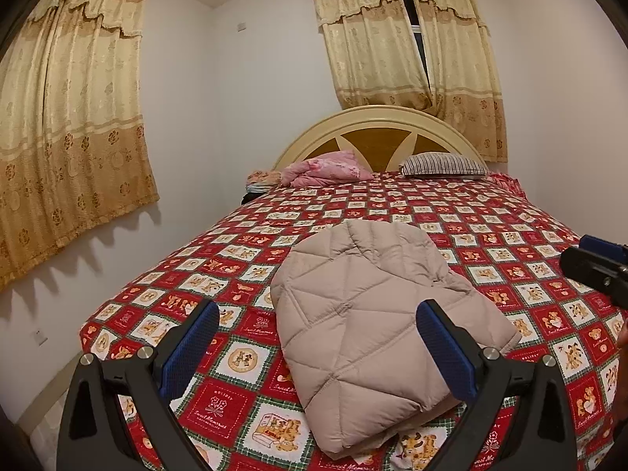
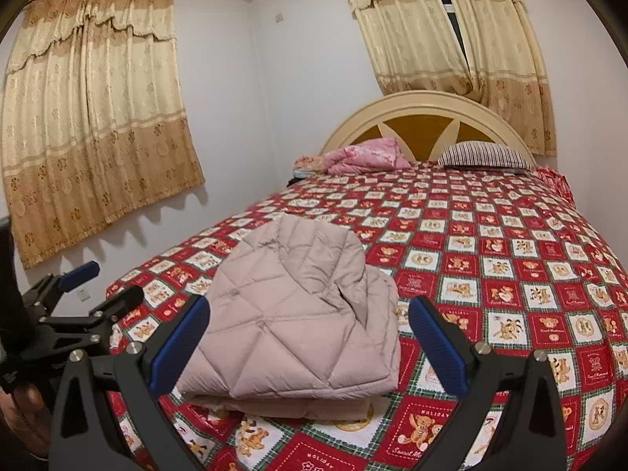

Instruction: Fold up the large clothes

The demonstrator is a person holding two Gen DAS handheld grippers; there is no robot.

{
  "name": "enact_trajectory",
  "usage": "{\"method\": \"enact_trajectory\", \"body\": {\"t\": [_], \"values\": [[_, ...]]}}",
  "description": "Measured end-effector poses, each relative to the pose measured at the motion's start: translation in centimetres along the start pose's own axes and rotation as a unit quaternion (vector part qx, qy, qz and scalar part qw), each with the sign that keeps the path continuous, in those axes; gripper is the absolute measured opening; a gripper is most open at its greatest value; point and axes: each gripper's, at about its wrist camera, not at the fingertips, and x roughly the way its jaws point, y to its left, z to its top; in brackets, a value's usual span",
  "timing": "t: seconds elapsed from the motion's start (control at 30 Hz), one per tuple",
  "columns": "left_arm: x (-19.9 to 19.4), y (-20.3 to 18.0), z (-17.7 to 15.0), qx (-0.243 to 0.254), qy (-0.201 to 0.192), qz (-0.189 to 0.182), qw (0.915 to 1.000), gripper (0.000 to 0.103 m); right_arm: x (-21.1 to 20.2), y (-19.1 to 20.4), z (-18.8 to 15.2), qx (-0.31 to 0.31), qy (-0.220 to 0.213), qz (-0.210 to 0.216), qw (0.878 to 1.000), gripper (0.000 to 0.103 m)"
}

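A beige quilted down jacket (image 1: 369,314) lies folded into a compact stack on the red patterned bedspread (image 1: 490,235), near the foot of the bed. It also shows in the right wrist view (image 2: 290,322). My left gripper (image 1: 318,314) is open and empty, held above and in front of the jacket's near end. My right gripper (image 2: 308,314) is open and empty, also in front of the jacket. The right gripper shows at the right edge of the left wrist view (image 1: 600,267); the left gripper shows at the left of the right wrist view (image 2: 74,298).
A pink bundle (image 1: 325,168) and a striped pillow (image 1: 443,165) lie at the headboard (image 1: 376,121). White walls with gold curtains (image 1: 66,129) stand left and behind the bed. The bed's left edge (image 1: 157,274) drops off toward the wall.
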Motion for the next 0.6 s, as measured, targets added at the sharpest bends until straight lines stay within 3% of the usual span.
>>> {"method": "enact_trajectory", "body": {"t": [0.2, 0.6], "values": [[0.09, 0.3, 0.06, -0.001, -0.001, 0.005, 1.0, 0.101, -0.56, 0.44, 0.3, -0.008, -0.017, 0.006, 1.0, 0.103], [0.61, 0.44, -0.45, 0.012, -0.003, 0.011, 0.9999, 0.101, -0.25, 0.92, -0.11, -0.024, -0.011, 0.007, 1.0, 0.103]]}}
